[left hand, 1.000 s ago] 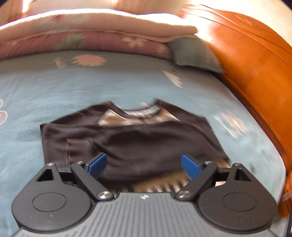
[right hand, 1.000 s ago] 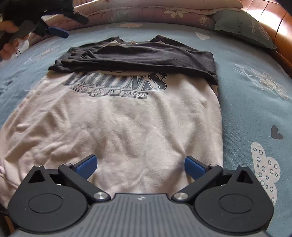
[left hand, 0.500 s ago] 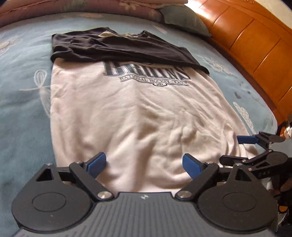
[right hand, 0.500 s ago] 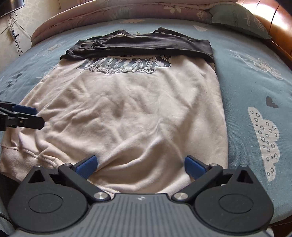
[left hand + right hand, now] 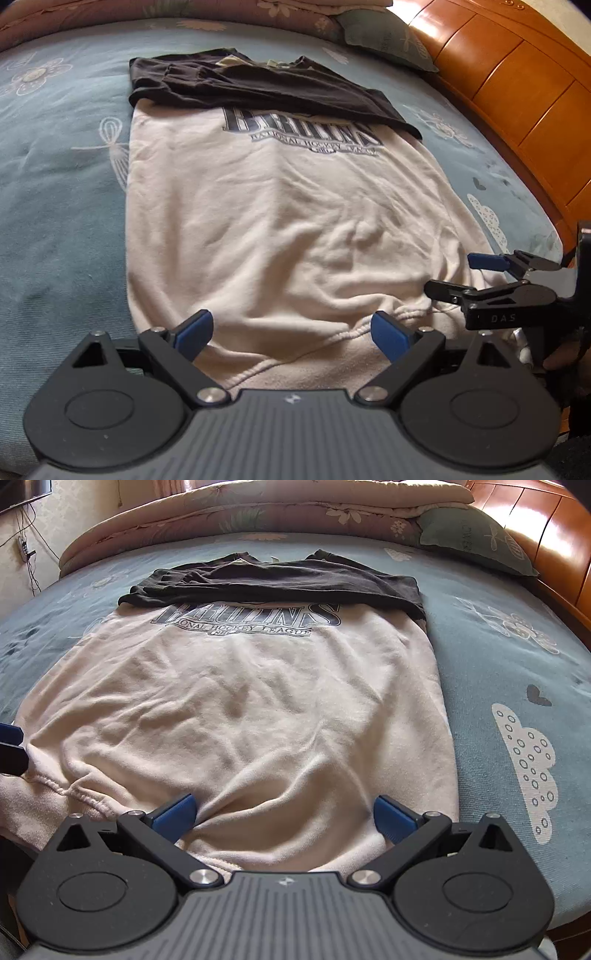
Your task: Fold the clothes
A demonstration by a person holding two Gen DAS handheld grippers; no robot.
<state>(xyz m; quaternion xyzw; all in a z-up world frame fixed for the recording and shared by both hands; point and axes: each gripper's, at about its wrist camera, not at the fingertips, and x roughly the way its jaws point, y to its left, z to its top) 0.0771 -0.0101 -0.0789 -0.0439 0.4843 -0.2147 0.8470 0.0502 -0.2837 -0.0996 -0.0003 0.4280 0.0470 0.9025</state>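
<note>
At the near edge of the bed, the cream cotton sweatshirt with dark printed lettering (image 5: 295,229) lies flat on the blue patterned bedsheet (image 5: 55,206), its long axis running straight away from both tools — hem nearest, collar farthest. Its black sleeves (image 5: 266,92) are already folded across the chest, just above the lettering.

The left tool (image 5: 291,328) hovers over the left part of the ribbed hem (image 5: 332,336), blue pads spread wide with nothing between them. The right tool (image 5: 284,812) stands over the right part of the hem, equally wide and empty; its left pad looks to be touching a ridge of cloth, though not gripping it. Each tool is nearest its own corner, so the likely next move — a judgement — is pinching the hem and carrying it forward toward the sleeves.

Room is ample ahead and to the left. The orange wooden bed frame (image 5: 517,92) crowds the right side, and the hem partly droops over the mattress edge.
</note>
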